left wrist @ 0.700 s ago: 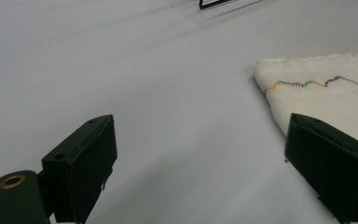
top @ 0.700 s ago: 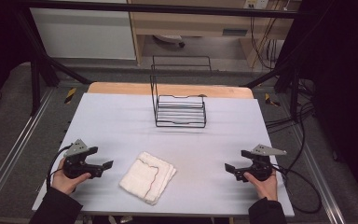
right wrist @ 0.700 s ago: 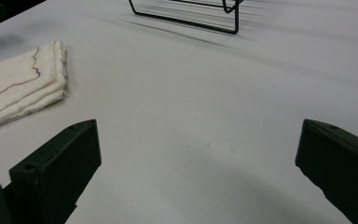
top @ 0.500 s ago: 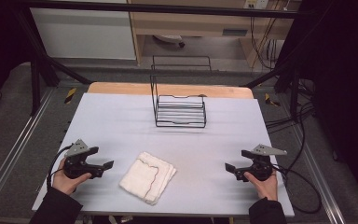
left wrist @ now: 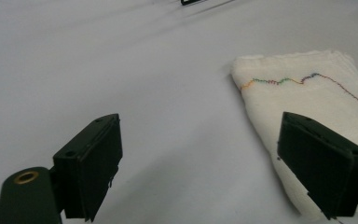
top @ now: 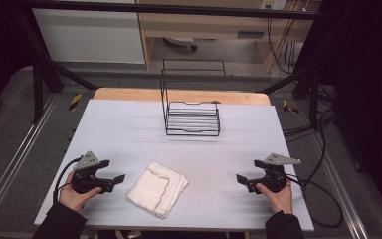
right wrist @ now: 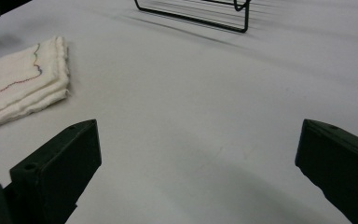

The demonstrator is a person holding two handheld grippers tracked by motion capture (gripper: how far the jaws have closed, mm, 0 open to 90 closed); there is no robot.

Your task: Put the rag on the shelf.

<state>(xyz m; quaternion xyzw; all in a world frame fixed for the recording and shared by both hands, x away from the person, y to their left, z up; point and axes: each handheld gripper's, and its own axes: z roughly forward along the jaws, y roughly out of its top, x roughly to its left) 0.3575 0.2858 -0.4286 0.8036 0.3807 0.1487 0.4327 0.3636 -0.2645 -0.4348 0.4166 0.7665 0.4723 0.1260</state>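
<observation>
While both of my grippers rest low on the smooth pale table (top: 129,129), the left gripper (top: 121,178) and right gripper (top: 238,178) gape wide, holding nothing. Folded white cloth (top: 158,187), soft weave with wavy coloured stitching, lies lower centre between them, just beside the left one. Black wire rack (top: 191,117) stands upper centre.

Left gripper (top: 113,178) has edged slightly toward the folded cloth (top: 158,188) ahead of its open jaws. Right gripper (top: 242,179) shows no clear shift. Cloth position unchanged relative to both.

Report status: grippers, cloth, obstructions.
Left gripper open, beside folded cloth, not touching. Right gripper open, clear of it. Wire rack stands far back, nothing blocking.
</observation>
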